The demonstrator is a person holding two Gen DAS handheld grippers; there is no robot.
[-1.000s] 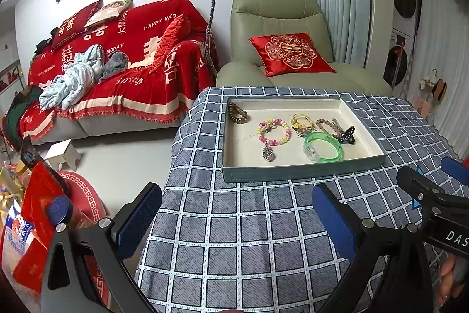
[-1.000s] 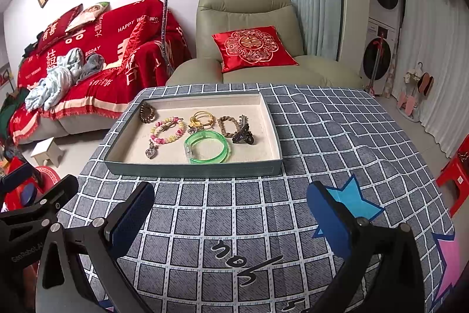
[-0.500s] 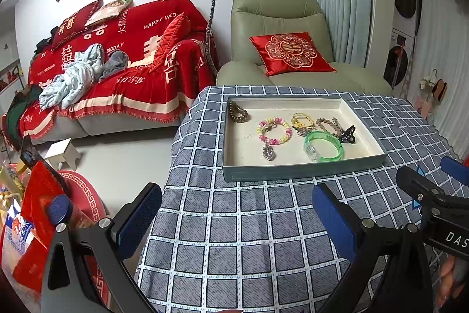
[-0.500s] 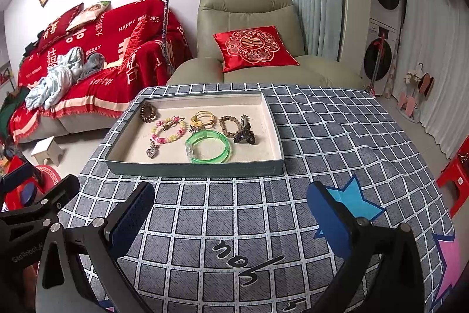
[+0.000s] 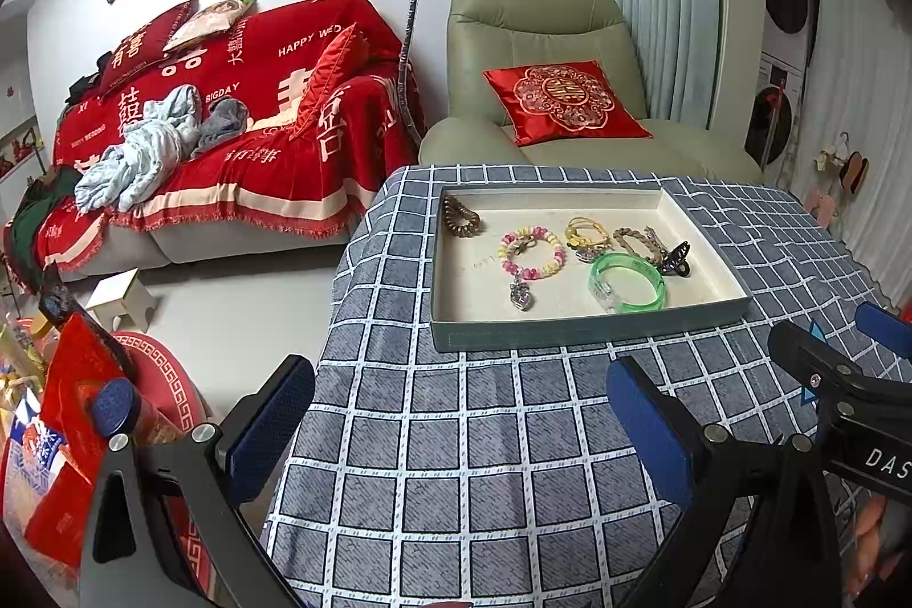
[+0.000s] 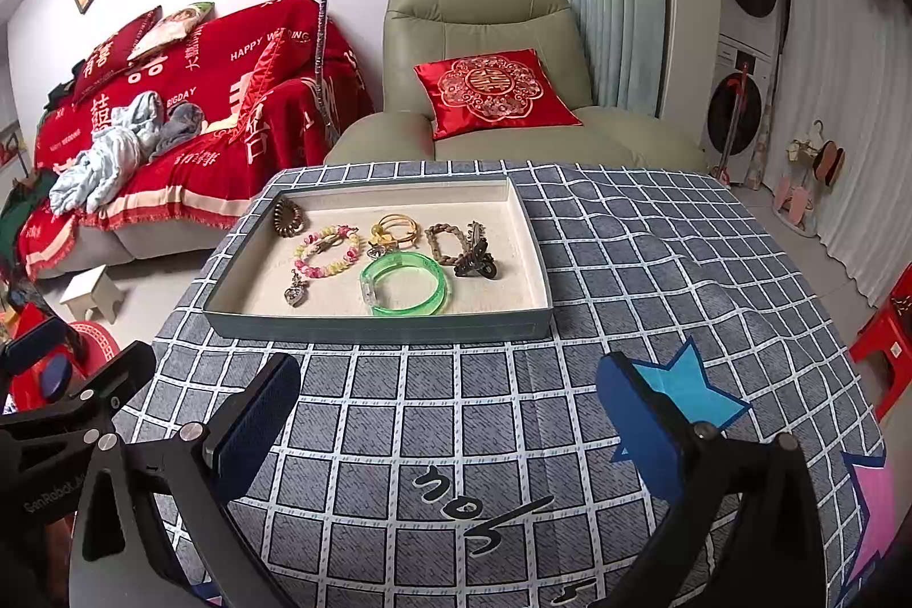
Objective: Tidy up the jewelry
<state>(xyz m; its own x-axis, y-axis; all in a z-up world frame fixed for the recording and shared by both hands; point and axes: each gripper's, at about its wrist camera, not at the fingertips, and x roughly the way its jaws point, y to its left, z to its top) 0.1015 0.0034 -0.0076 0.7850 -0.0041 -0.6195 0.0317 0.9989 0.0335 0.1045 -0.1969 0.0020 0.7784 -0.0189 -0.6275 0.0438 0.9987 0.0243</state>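
Observation:
A shallow grey-green tray (image 5: 581, 326) (image 6: 376, 327) sits on the checked tablecloth. In it lie a green bangle (image 5: 627, 281) (image 6: 406, 284), a pink and yellow bead bracelet (image 5: 531, 255) (image 6: 326, 252) with a heart charm, gold rings (image 5: 587, 232) (image 6: 394, 229), a braided brown bracelet (image 5: 630, 240) (image 6: 442, 243), a black hair claw (image 5: 675, 259) (image 6: 476, 260) and a brown coil hair tie (image 5: 460, 216) (image 6: 288, 216). My left gripper (image 5: 459, 431) and my right gripper (image 6: 447, 428) are both open and empty, hovering over the cloth in front of the tray.
The table (image 6: 655, 266) drops off at its left edge (image 5: 336, 300) toward the floor. A green armchair (image 6: 484, 55) and a red-covered sofa (image 5: 228, 123) stand behind. A red stool (image 6: 886, 351) is at right. My right gripper shows in the left wrist view (image 5: 843, 380).

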